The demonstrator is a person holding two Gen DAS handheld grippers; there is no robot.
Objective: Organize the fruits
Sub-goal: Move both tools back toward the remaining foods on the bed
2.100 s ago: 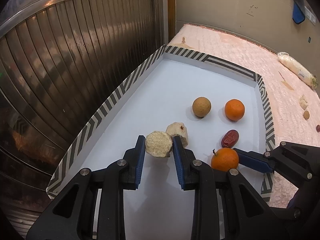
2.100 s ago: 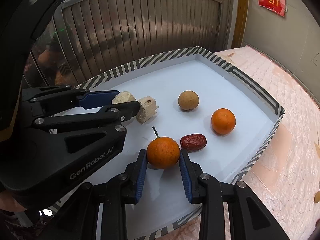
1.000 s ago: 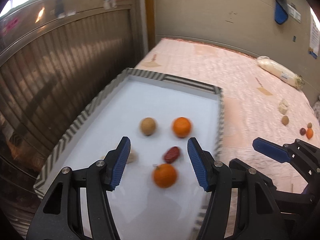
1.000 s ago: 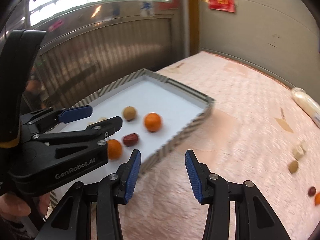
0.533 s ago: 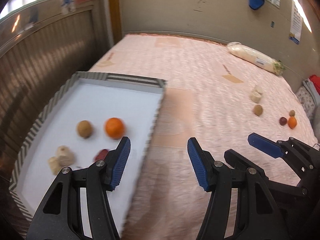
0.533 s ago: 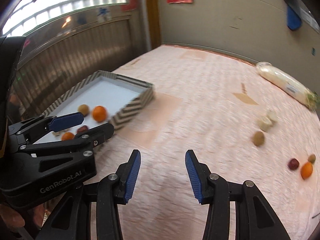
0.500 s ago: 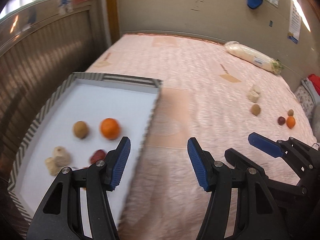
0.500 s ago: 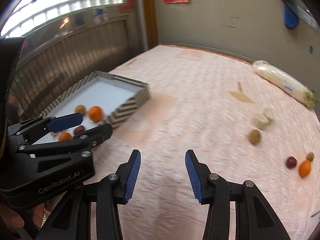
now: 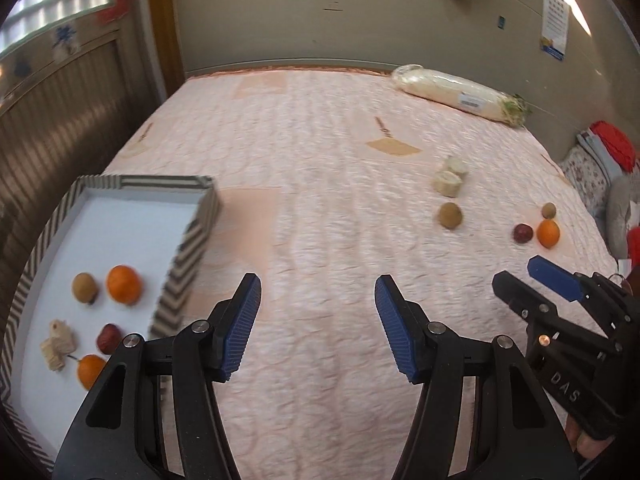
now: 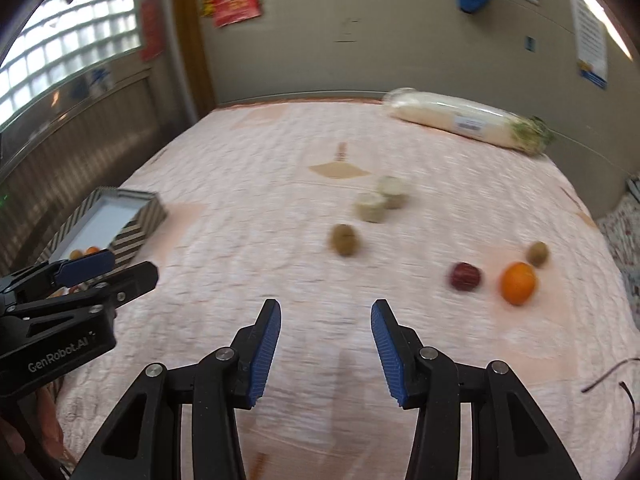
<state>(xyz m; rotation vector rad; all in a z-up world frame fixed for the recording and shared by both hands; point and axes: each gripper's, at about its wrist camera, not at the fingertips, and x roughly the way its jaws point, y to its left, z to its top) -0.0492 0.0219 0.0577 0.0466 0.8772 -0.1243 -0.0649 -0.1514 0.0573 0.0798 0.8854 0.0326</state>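
Grippers: your left gripper [image 9: 318, 322] and your right gripper [image 10: 324, 344] both have their jaws spread wide with nothing between them; each hangs above bare bedspread.
Left gripper seen from the right: it shows at the lower left of your right view, between you and the tray, its blue pads [image 10: 84, 266] apart.
Tray: the striped tray [image 9: 188, 256] sits at the left edge of the pink bedspread [image 9: 320, 208], beside the ribbed metal wall.
Fruit in the tray: two oranges [image 9: 123, 284], a round brown fruit [image 9: 84, 287], a red date [image 9: 109, 337] and two pale chunks [image 9: 58, 346] lie on its white floor. One orange and the brown fruit lie side by side toward the far end; the date, the chunks and the other orange lie nearer you.
Fruit on the bedspread: well right of the tray you have two pale chunks [image 10: 380, 199] touching each other, a brown fruit [image 10: 343, 239] just in front of them, and farther right a red date [image 10: 464, 276], an orange [image 10: 517, 282] and a small brown fruit [image 10: 537, 253] close together.
Far side: a long wrapped vegetable [image 9: 456, 94] lies near the wall.
Sharpness: your right view is blurred, so fine detail on the loose fruit cannot be read.
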